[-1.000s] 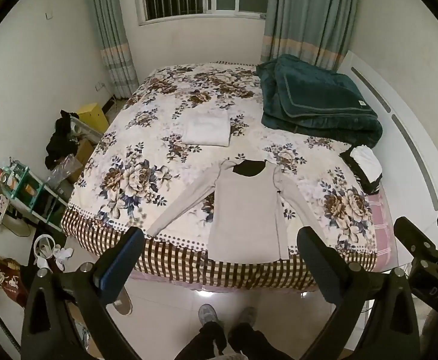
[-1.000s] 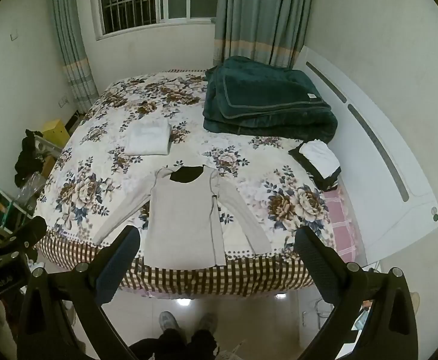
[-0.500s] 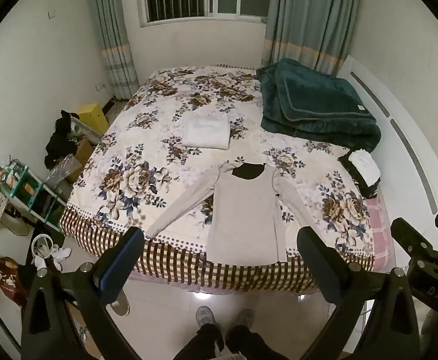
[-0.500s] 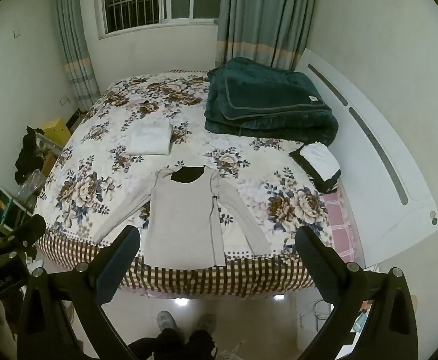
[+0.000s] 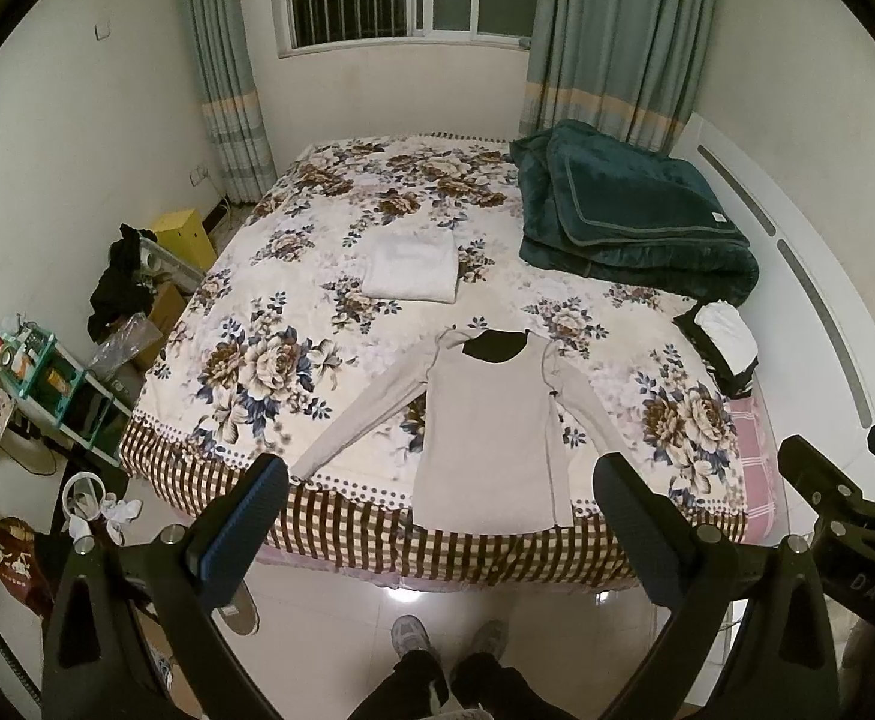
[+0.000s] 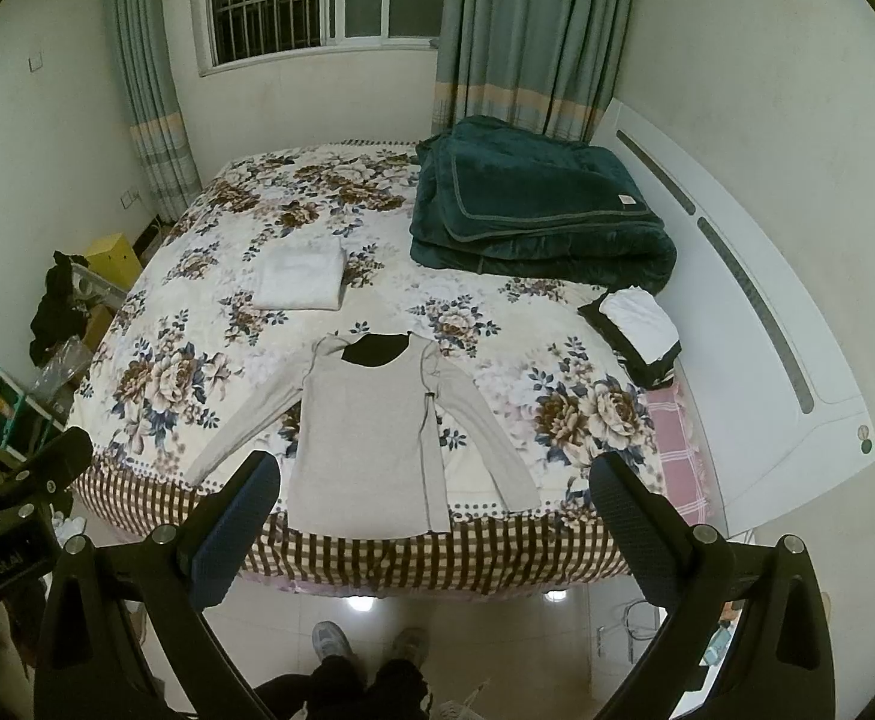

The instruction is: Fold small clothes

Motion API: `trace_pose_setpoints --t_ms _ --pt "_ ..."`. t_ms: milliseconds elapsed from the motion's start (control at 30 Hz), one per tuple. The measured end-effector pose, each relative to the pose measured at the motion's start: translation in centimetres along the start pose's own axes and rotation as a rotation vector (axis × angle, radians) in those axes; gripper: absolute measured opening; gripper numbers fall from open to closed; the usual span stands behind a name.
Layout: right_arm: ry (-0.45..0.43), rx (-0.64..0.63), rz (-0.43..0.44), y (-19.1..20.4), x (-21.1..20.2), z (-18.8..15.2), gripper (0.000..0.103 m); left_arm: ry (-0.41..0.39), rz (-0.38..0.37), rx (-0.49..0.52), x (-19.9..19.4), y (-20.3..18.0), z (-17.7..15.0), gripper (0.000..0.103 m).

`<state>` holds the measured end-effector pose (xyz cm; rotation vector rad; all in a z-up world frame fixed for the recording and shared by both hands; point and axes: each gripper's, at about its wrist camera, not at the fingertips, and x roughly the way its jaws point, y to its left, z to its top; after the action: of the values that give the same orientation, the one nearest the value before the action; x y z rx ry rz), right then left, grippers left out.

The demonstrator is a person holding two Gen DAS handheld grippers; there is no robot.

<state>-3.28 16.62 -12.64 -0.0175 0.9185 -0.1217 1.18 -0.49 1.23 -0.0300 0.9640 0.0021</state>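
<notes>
Grey long-sleeved top (image 5: 491,432) lay flat, face up, at the near edge of the floral bed (image 5: 269,360), sleeves splayed, hem over the checked border. Looked light, limp, thin knit; best pinched at a cuff or shoulder seam. Left tool (image 5: 437,516) and right tool (image 6: 434,510) both gaped wide, empty, well above. Folded white cloth (image 5: 410,267) beyond.

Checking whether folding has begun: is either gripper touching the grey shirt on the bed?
Apart. Both wrist views show the left gripper and right gripper open above the floor, short of the grey shirt.
</notes>
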Motion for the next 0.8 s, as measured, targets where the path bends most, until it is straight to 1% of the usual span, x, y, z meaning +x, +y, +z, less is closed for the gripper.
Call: trace_pose_setpoints --t_ms 133,200,300,333,367,633,800 --pt "0.003 0.001 -0.001 0.0 0.0 0.1 0.103 -0.002 -0.002 0.000 0.0 0.1 -0.2 0.103" --pt "0.000 -0.001 -0.003 0.1 0.1 0.2 0.103 -0.005 0.001 0.004 -0.1 -0.1 0.3 0.103" --pt "0.001 -0.001 -0.003 0.1 0.1 0.2 0.103 -0.009 -0.001 0.002 -0.6 0.6 1.3 0.103" --pt "0.001 -0.001 -0.002 0.1 0.1 0.3 0.103 -0.009 0.000 0.004 -0.5 0.6 0.9 0.103" --pt "0.002 0.000 -0.002 0.1 0.1 0.3 0.103 -0.009 0.000 0.004 -0.5 0.6 1.3 0.103" --pt "0.000 -0.003 -0.002 0.2 0.2 0.5 0.103 -0.010 -0.003 0.002 -0.5 0.6 0.8 0.103" --pt "-0.001 -0.003 -0.004 0.2 0.3 0.6 0.103 -0.007 -0.004 0.000 -0.5 0.6 1.5 0.103"
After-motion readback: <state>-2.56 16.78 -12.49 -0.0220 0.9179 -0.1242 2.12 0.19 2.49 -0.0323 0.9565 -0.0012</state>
